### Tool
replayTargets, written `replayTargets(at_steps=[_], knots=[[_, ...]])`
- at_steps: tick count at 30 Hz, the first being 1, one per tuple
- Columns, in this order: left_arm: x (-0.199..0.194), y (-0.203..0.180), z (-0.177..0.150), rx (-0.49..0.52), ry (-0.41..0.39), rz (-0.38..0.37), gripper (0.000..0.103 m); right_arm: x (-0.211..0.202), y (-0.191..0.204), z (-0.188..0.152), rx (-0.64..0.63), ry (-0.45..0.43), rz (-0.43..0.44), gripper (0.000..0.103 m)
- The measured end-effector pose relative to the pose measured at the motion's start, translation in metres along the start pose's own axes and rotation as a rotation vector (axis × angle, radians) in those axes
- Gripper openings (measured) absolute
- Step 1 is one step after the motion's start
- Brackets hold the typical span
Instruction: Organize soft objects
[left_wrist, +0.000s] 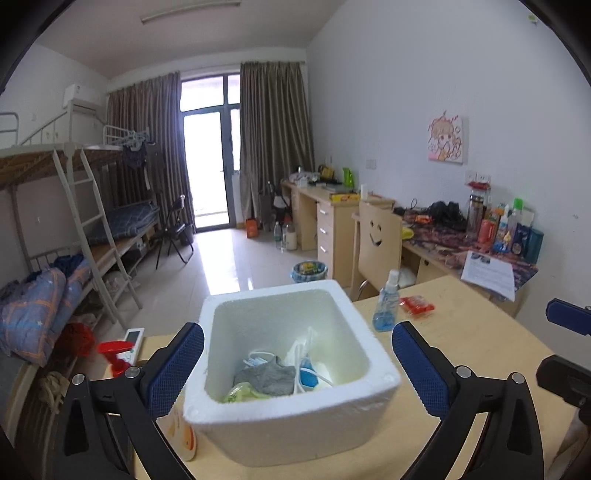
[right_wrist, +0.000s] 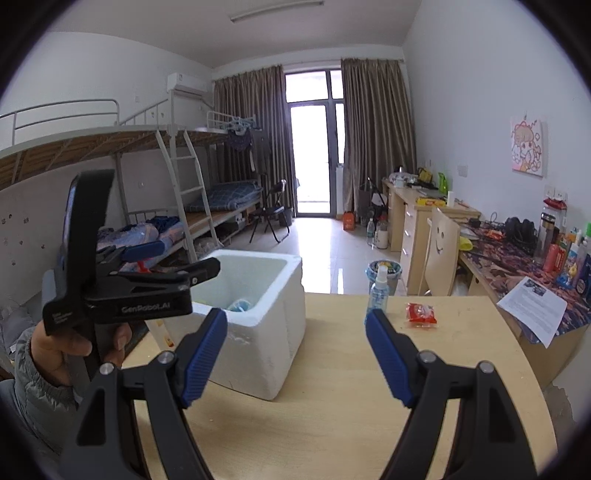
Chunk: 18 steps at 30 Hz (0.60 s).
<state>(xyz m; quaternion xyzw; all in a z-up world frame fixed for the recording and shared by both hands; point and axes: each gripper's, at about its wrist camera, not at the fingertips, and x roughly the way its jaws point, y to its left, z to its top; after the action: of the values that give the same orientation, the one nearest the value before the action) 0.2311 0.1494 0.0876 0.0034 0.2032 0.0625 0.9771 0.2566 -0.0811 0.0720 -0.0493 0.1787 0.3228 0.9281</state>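
Note:
A white foam box (left_wrist: 295, 406) stands on the wooden table (left_wrist: 480, 350). Inside it lie a grey sock (left_wrist: 267, 376), white masks (left_wrist: 303, 350), a blue item (left_wrist: 306, 374) and a green-yellow packet (left_wrist: 240, 393). My left gripper (left_wrist: 297, 363) is open and empty, its pads either side of the box above it. My right gripper (right_wrist: 295, 354) is open and empty over the bare tabletop, right of the box (right_wrist: 266, 325). The left gripper's body (right_wrist: 147, 291) shows in the right wrist view, held by a hand above the box's left rim.
A blue spray bottle (left_wrist: 386, 306) and a red packet (left_wrist: 417, 305) sit on the table beyond the box. A red-topped item (left_wrist: 118, 354) and a white remote (left_wrist: 132, 341) lie at the table's left edge. A chair (left_wrist: 376, 243), desks and bunk beds stand behind.

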Motion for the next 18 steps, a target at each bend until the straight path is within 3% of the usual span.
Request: replayTargets(at_steps=[2,3,18], knots=[[-0.013,-0.003,0.001,0.007,-0.021,0.004,0.102,-0.008,0.003,0.001,-0.001,-0.018,0.001,0.097],[-0.017,-0.004,0.001,0.008,-0.026,0.006,0.102,-0.014,0.006,0.002,-0.005,-0.033,-0.001,0.098],[-0.09,-0.01,-0.009,0.025,-0.108,0.026,0.102,-0.066,0.029,-0.001,-0.024,-0.106,0.03,0.098]])
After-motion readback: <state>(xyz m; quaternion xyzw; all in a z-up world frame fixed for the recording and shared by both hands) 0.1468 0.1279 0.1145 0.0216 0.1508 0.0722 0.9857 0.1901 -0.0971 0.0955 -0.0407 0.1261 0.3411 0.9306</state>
